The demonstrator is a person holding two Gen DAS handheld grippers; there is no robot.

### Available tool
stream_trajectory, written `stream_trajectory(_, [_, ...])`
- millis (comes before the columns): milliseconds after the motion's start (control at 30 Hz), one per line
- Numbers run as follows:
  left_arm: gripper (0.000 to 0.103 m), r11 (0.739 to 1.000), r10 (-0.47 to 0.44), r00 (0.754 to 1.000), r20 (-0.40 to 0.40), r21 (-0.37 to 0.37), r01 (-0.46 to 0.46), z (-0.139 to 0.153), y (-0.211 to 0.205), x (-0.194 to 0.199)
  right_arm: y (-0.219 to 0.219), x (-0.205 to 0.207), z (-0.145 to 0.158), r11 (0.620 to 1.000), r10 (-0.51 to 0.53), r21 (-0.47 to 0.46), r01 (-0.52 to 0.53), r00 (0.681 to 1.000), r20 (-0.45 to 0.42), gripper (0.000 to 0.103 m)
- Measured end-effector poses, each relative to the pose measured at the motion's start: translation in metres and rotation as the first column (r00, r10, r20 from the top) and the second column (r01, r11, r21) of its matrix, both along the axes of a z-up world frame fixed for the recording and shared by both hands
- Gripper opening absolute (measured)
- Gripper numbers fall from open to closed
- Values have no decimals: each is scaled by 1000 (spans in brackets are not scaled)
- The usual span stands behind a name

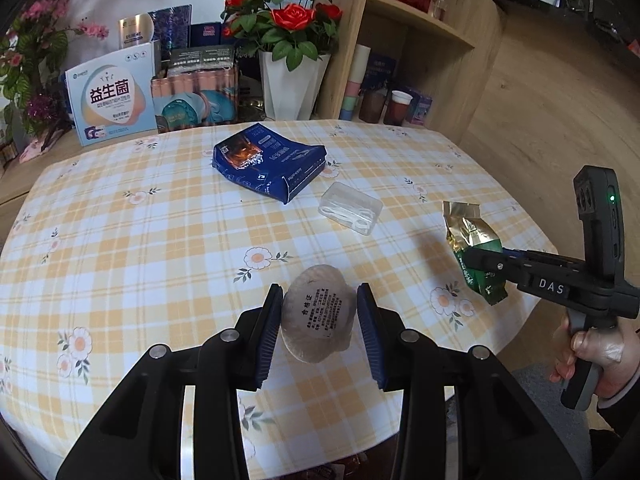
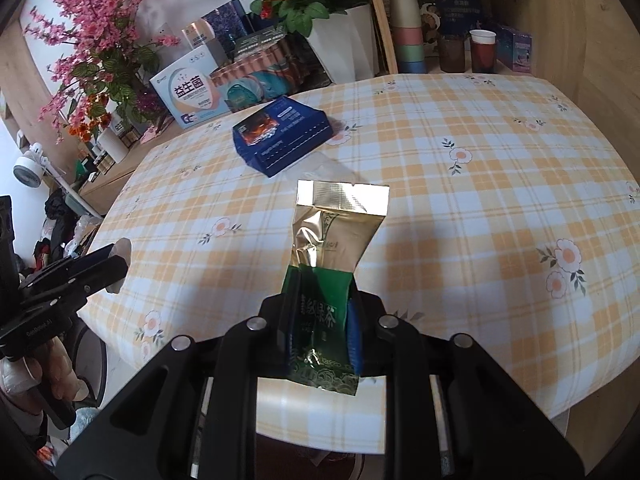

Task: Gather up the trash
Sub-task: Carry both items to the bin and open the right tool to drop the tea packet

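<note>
In the left wrist view my left gripper (image 1: 318, 300) is shut on a crumpled clear round wrapper with a printed label (image 1: 318, 316), held above the checked tablecloth (image 1: 140, 240). At the right edge of that view my right gripper (image 1: 478, 264) holds a gold and green tea packet (image 1: 472, 236). In the right wrist view my right gripper (image 2: 320, 312) is shut on the tea packet (image 2: 332, 240), whose gold end sticks up and forward. The left gripper (image 2: 116, 262) shows at the left with the wrapper (image 2: 122, 250) in it. A crushed blue box (image 1: 268, 160) (image 2: 282, 134) lies on the table.
A small clear plastic case (image 1: 350, 208) lies right of the blue box. Boxes (image 1: 112, 100), a white vase of red roses (image 1: 290, 76) and pink flowers (image 2: 100, 40) stand behind the table. A wooden shelf with cups (image 2: 408, 32) is at the back right. A person's hand (image 1: 592, 356) grips the right handle.
</note>
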State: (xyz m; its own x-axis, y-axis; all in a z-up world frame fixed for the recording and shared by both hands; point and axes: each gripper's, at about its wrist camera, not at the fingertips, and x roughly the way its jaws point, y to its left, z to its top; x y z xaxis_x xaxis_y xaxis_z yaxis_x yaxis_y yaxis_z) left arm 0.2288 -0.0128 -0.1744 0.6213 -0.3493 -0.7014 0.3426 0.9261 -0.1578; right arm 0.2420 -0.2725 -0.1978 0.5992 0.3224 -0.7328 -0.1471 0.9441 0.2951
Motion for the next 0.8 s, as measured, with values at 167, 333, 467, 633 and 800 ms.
stream_trajectory(167, [37,1000,3,1000,24,-13,-3,12,7,-27,9,-23,4,1000,18,-7,-18,1000,-4,23])
stream_trajectory(333, [37,1000,14,999,49,-25,-12,22,12,-52,17,-47,4,999,40,-25,-40,999,-10,23])
stream_trajectory(467, [37,999,30,998,63,-42,-28,28,17,-74,20,-66,3,998,50,-39,-51,999,-10,23])
stream_trajectory(633, [37,997,55,995,79,-62,-50,34,25,-102,21,-87,2,997,56,-43,-57,998,-10,23])
stream_trajectory(800, [37,994,83,992,90,-82,-76,39,34,-124,26,-107,0,996,76,-48,-77,997,-11,23])
